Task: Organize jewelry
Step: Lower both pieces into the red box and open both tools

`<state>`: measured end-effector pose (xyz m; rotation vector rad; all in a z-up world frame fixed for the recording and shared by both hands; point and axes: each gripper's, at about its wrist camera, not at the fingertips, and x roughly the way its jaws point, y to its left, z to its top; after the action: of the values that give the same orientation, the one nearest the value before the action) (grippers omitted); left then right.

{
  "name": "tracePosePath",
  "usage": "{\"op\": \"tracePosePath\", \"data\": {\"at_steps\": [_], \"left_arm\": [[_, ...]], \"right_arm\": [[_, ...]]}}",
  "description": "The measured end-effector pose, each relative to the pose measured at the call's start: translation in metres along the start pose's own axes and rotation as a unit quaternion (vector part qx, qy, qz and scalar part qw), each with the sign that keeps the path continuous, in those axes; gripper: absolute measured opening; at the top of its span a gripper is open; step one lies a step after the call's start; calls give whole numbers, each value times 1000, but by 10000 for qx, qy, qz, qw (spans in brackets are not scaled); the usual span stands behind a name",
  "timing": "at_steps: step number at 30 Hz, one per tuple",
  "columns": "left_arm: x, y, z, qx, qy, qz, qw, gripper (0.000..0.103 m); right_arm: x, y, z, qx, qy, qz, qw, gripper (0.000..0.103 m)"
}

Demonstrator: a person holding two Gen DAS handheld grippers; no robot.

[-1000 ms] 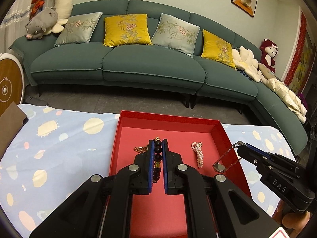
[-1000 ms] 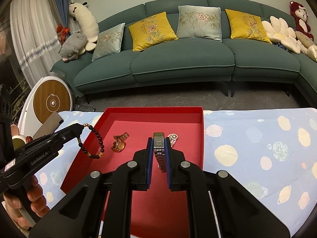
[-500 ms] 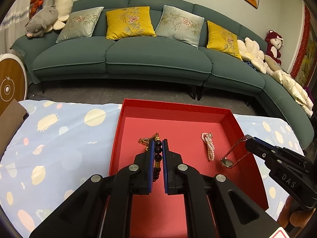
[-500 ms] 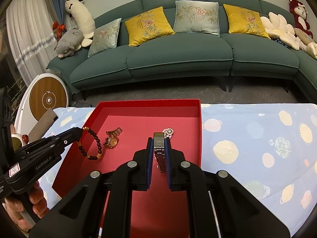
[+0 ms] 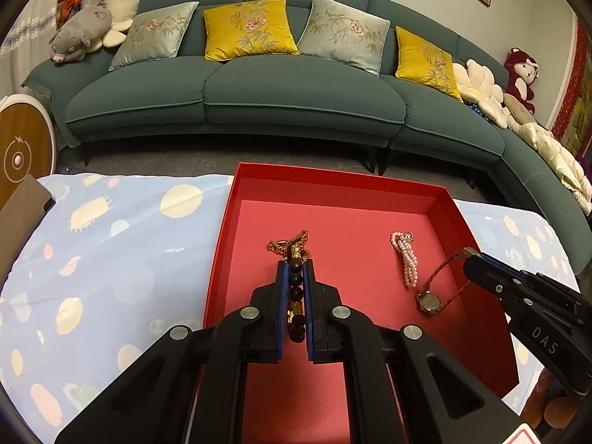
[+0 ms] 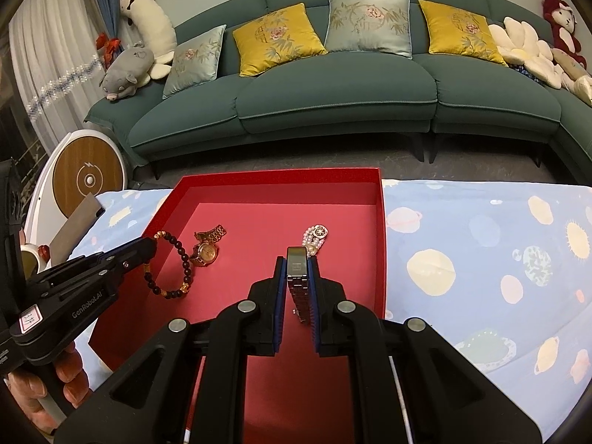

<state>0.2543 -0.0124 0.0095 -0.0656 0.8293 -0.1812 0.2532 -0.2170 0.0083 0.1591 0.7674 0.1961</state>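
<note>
Lowering both pieces into the red box (image 5: 222,236); left gripper (image 5: 295,277) fingers pinched on the bead bracelet (image 6: 174,262) near its left edge; right gripper (image 6: 298,270) clamps the steel watch (image 6: 298,277) beside the pearl bracelet (image 5: 405,259); set each flat, clear of the gold watch (image 6: 207,246), before releasing.

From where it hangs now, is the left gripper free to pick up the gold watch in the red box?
Probably not yet: the left gripper is shut on the dark bead bracelet, so its jaws are occupied. The gold watch lies just beside it, otherwise unobstructed.
</note>
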Motion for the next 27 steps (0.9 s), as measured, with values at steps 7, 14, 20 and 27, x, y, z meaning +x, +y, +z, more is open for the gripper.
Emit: {"op": "tracePosePath", "data": {"at_steps": [7,14,20,27], "left_arm": [[2,4,-2,-154,51,103,9998,30],[-29,9,1,-257,-124,121,9995,45],[-69,8,-9,-128,-199,148,9996,47],[-116,8,-52,-16,-204,146,9997,55]], "right_arm": [[-6,-1,3,21,-111,8,9999,14],[-34,-1,8,114,-339,37,9994,30],[-74,3,0,111,-497,59,9987,30],[-117,0,-35,193,-505,24,9985,35]]}}
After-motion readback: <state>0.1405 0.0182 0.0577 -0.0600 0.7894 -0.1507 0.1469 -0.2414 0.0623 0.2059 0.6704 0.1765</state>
